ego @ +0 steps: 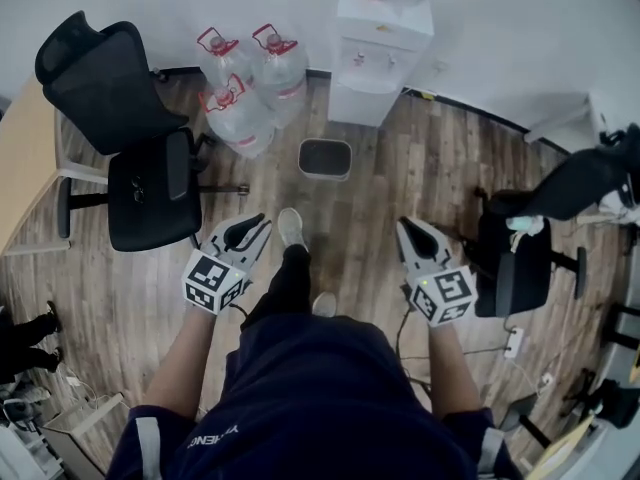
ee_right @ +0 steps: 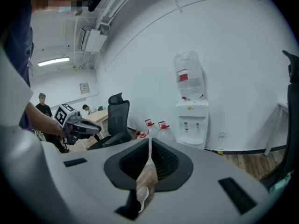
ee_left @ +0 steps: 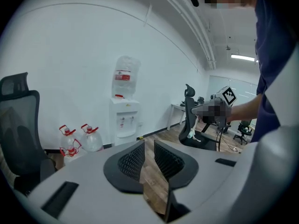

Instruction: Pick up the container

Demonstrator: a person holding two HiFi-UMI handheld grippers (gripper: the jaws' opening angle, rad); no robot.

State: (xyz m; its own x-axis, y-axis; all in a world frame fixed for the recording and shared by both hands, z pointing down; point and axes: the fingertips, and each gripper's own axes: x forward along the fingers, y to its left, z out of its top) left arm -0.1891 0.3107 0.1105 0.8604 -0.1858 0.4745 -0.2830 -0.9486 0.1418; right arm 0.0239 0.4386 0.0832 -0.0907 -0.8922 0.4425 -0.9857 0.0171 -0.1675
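With the container on the floor at upper centre, well ahead of both, the slightly parted, empty left claw should open wider before straddling its rim; the right claw is clenched on nothing.

No text reads clearly. We note pale lettering on the person's dark shirt, upside down and too small to make out. The red label on the dispenser bottle is illegible.
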